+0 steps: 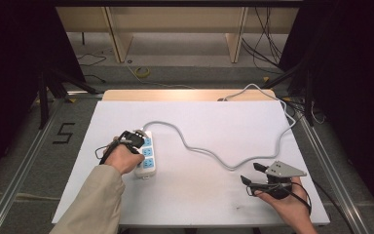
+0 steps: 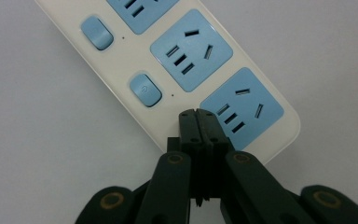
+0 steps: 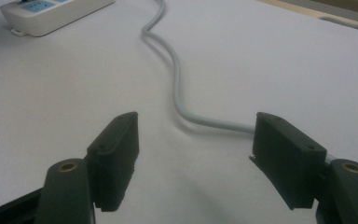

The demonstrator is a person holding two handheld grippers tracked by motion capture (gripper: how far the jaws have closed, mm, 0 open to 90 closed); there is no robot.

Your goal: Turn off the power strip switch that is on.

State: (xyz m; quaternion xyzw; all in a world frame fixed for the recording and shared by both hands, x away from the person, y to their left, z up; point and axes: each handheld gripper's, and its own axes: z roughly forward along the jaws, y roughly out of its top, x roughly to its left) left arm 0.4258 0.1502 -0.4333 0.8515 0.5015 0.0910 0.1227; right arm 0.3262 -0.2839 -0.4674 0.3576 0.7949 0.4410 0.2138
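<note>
White power strip (image 1: 145, 155) with blue sockets lies left of centre on the white table (image 1: 214, 195), long axis running near-to-far. Left gripper (image 1: 137, 140) sits over its far half, jaws pressed fully together, nothing between them. In the left gripper view the closed tips (image 2: 198, 122) rest at the strip's surface just beside the end socket (image 2: 242, 106), with a blue switch button (image 2: 145, 89) just left of the tips; actual contact hard to confirm. A second button (image 2: 96, 32) and middle socket (image 2: 191, 50) are farther along the strip.

Grey cord (image 1: 209, 152) leaves the strip's far end, snakes right across the table, loops near the right gripper, then runs off the far right edge. Right gripper (image 1: 253, 175) rests at the near right of the table, jaws spread wide, holding nothing, well apart from the strip. In the right gripper view the cord (image 3: 177, 84) passes between the jaws farther off and runs behind the right jaw; strip (image 3: 51, 14) at far left.

Nothing lies between the left gripper and the strip. Beyond the table: wooden bench legs (image 1: 119, 39), loose cables on the floor (image 1: 141, 72), a "5" floor marking (image 1: 64, 132) at left.
</note>
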